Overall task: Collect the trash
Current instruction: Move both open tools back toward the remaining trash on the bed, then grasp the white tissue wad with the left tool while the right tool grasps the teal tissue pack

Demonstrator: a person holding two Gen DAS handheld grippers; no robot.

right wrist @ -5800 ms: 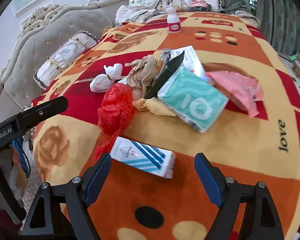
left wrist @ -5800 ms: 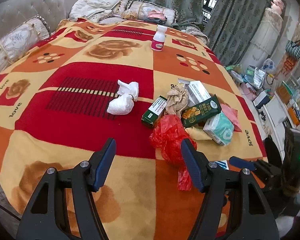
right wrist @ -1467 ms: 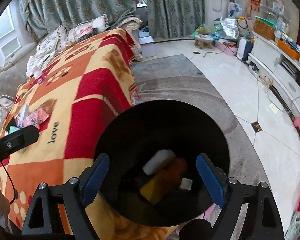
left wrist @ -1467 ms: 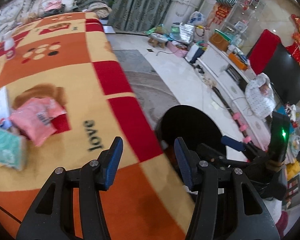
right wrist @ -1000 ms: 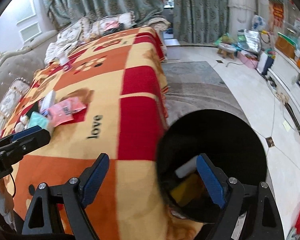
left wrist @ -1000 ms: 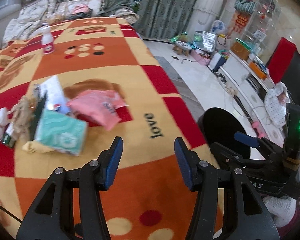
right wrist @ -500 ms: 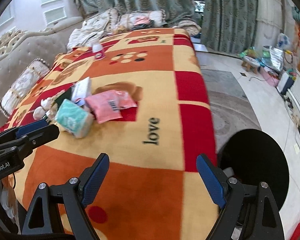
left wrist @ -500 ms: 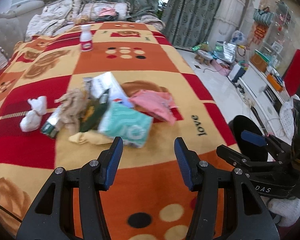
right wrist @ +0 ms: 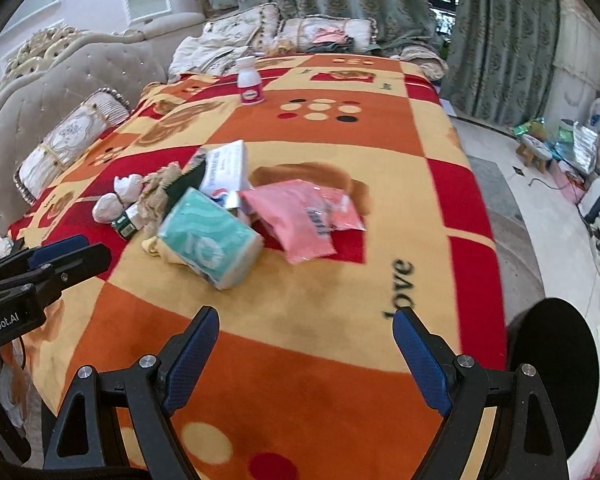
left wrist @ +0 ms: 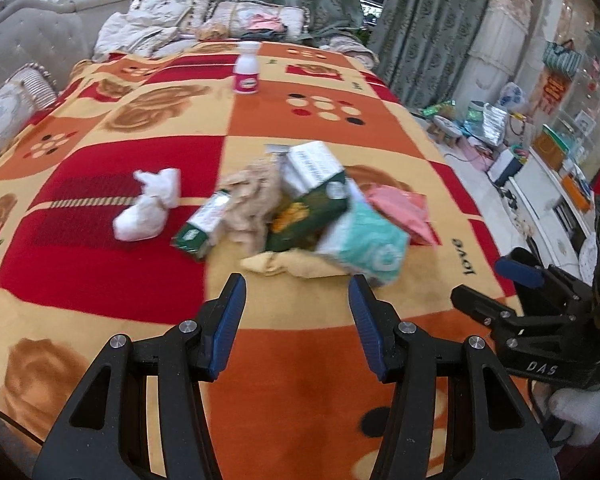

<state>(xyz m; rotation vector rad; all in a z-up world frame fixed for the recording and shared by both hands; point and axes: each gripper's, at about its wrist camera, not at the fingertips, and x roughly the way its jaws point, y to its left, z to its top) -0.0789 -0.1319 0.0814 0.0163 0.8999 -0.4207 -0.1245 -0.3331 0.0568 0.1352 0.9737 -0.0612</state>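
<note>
With jaws of our left gripper (left wrist: 296, 296) and right gripper (right wrist: 305, 330) apart and empty, the trash pile (right wrist: 220, 208) at frame centre on the bed (right wrist: 300, 360) awaits the bin (right wrist: 552, 368) lower right.

Left hand-held gripper (left wrist: 296, 304): tilted downward, jaws partly apart, nothing between the blue pads. Right hand-held gripper (right wrist: 306, 340): tilted downward, jaws spread wide, nothing held. A white-gloved hand (left wrist: 580, 412) grips the right unit's underside.
</note>
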